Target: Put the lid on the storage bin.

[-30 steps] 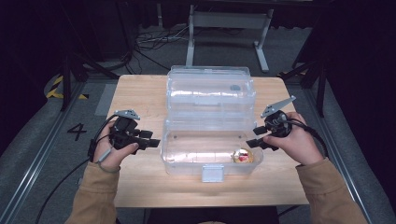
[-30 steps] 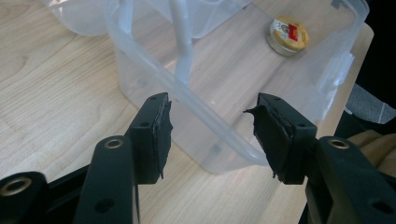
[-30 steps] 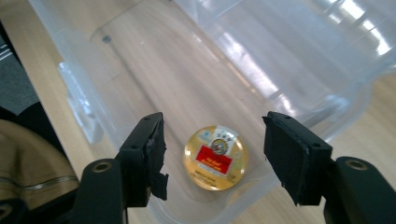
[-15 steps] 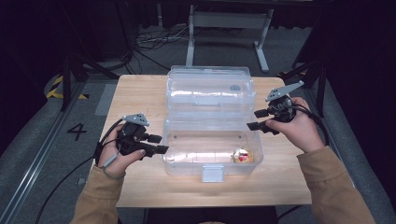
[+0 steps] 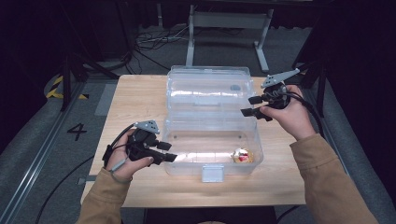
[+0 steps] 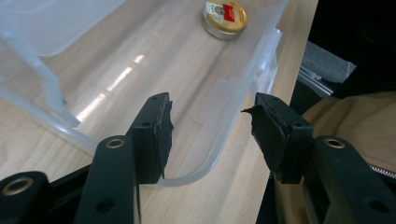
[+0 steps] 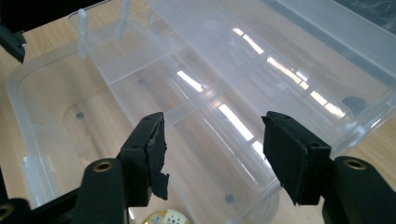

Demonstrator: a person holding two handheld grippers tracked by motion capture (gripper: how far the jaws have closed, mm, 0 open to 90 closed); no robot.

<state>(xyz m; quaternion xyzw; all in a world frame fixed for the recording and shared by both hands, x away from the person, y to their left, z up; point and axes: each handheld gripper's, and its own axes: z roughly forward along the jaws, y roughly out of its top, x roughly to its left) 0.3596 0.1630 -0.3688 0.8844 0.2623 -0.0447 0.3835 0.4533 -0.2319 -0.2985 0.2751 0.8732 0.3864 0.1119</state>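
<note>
Clear plastic box point(image 5: 210, 144) sits mid-table point(image 5: 135, 93), lid open & lying flat behind. Small round tin point(image 5: 241, 156) in its front-right corner. Left gripper point(image 5: 169, 152) at box's left-front corner, jaws wide apart w/ the rim between, not pinched. Right gripper point(image 5: 248, 105) over the right edge by the hinge, jaws wide, nothing held.
</note>
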